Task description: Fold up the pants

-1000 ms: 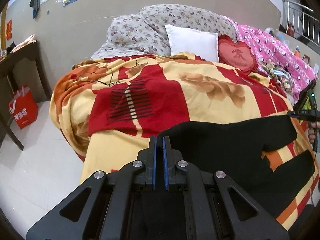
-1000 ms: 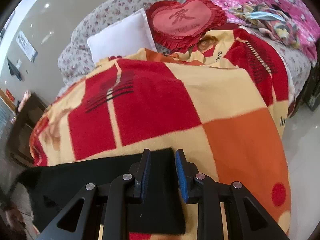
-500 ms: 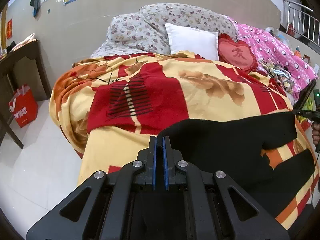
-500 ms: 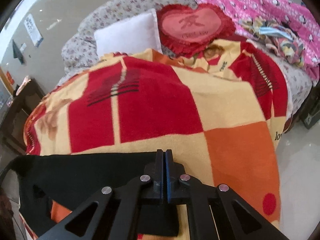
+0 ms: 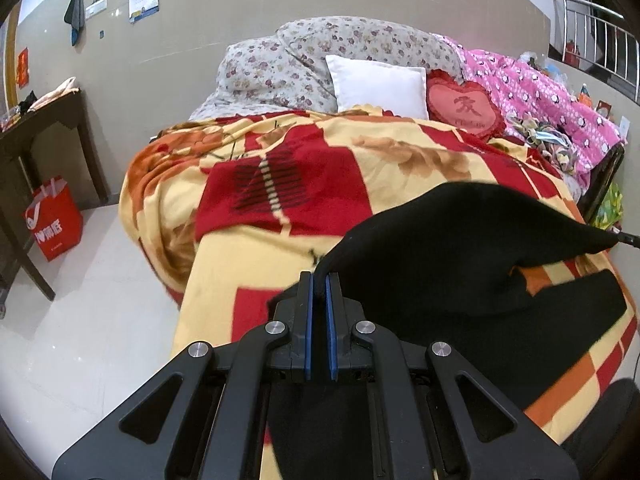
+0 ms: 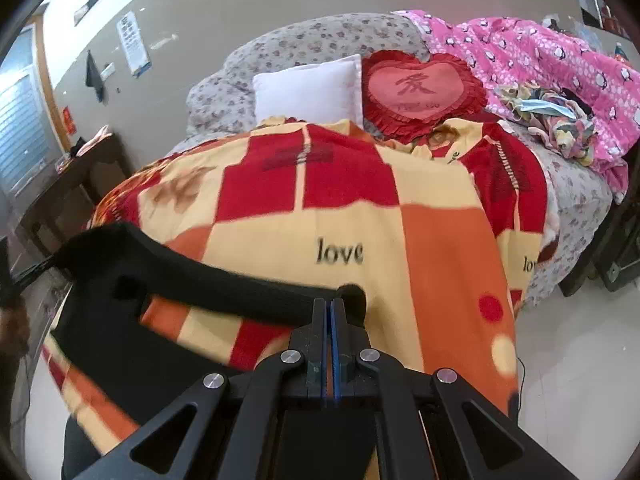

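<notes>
Black pants [image 5: 472, 256] lie on a red, yellow and orange blanket [image 5: 280, 208] at the near edge of a bed. My left gripper [image 5: 319, 284] is shut on one end of a raised edge of the pants. My right gripper [image 6: 331, 308] is shut on the other end of that edge. Between them the lifted edge of the pants [image 6: 208, 276] hangs as a black band above the blanket [image 6: 440, 248]. The other leg stays flat below it. In the left wrist view the right gripper's tip [image 5: 628, 238] shows at the far right edge.
A white pillow [image 5: 380, 84], a red heart cushion [image 5: 464, 108] and a pink quilt [image 5: 552, 104] sit at the bed's head. A dark wooden table [image 5: 36, 120] and a red bag [image 5: 54, 218] stand on the white floor to the left.
The right gripper closed on the pants' edge and lifted it off the blanket, moving up and across. The left gripper, still shut on the cloth, shifted a little with the raised edge.
</notes>
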